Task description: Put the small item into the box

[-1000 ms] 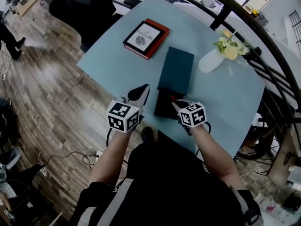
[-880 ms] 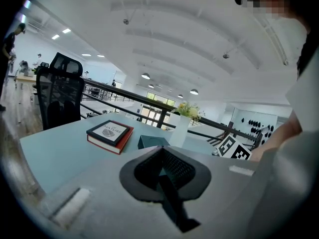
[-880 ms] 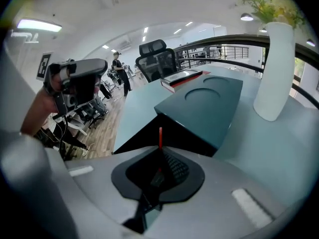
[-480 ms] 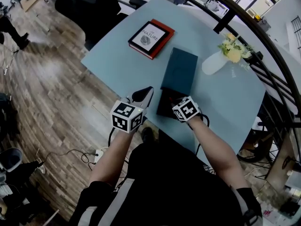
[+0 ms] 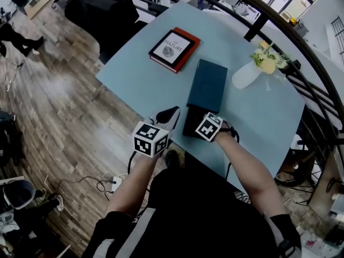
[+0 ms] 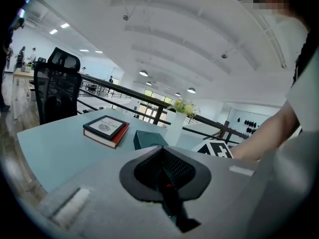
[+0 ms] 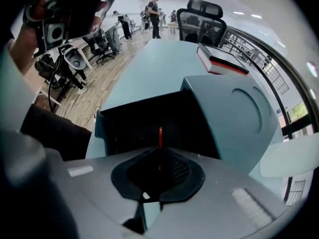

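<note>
A black open box [image 5: 188, 126] lies near the front edge of the light-blue table [image 5: 140, 74], with its teal lid [image 5: 207, 85] lying just beyond it. In the right gripper view, my right gripper [image 7: 160, 151] is shut on a thin red item [image 7: 160, 136], which sticks out over the box's dark inside [image 7: 144, 126]. In the head view that gripper's marker cube [image 5: 208, 127] hides the jaws and the item. My left gripper [image 5: 172, 113] hovers shut at the box's left side, holding nothing; its jaws [image 6: 162, 153] point toward the lid [image 6: 148, 139].
A red-edged book [image 5: 174, 48] lies at the table's far left. A white vase with yellow flowers [image 5: 248, 74] stands at the far right. A black chair [image 5: 102, 9] is behind the table, and a dark railing [image 5: 301, 52] curves along the right.
My right gripper has moved left and forward over the black box with the red item. The left gripper has stayed beside the box.
</note>
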Available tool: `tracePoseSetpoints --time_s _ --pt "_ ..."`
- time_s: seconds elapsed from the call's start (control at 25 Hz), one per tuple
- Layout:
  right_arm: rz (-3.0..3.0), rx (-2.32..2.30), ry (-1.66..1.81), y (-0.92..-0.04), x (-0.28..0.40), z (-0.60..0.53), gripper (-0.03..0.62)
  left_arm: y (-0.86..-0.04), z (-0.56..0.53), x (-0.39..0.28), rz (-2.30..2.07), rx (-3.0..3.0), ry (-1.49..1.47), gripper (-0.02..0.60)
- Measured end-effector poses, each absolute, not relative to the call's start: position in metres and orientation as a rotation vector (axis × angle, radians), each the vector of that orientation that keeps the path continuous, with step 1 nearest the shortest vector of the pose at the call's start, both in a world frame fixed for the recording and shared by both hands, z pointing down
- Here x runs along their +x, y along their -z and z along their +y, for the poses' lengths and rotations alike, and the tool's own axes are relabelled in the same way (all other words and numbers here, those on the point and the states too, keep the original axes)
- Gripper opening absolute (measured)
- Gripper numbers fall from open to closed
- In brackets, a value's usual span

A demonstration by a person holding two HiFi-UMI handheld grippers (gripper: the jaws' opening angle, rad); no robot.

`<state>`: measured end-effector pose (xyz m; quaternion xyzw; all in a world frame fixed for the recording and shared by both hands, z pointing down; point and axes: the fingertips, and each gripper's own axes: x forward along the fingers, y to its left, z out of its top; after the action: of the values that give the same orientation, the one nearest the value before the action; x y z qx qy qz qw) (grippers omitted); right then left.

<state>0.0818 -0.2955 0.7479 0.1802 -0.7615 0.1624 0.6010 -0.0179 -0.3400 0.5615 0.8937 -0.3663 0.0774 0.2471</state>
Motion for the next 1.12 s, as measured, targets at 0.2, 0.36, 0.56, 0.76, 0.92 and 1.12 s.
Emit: tracePoseSetpoints --time_s 0.2,0.36,0.56,0.76,0.92,1.12 --pt "-1.722 0.400 -0.354 -0.757 0.084 -0.291 0.012 -0.558 -0.335 -0.016 -0.995 2.453 -0.216 0.008" --pt "-1.738 0.399 -0.358 -0.755 0.082 -0.290 0.012 -0.557 -0.329 -0.018 -0.995 2.453 -0.218 0.008" --pt "-1.809 0.399 -0.414 -0.745 0.080 -0.294 0.014 -0.557 -0.327 -0.022 -1.004 2.451 -0.217 0.008" --pt "-1.800 0.452 -0.445 -0.738 0.093 -0.298 0.064 -0.559 -0.322 -0.023 -1.006 2.441 -0.213 0.008" --pt "-1.866 0.569 -0.501 -0.724 0.099 -0.306 0.071 -0.559 -0.317 -0.025 -0.994 2.448 -0.225 0.008" --pt "-2.037 0.771 -0.613 -0.696 0.113 -0.306 0.064 -0.551 -0.308 -0.031 -0.991 2.471 -0.236 0.008"
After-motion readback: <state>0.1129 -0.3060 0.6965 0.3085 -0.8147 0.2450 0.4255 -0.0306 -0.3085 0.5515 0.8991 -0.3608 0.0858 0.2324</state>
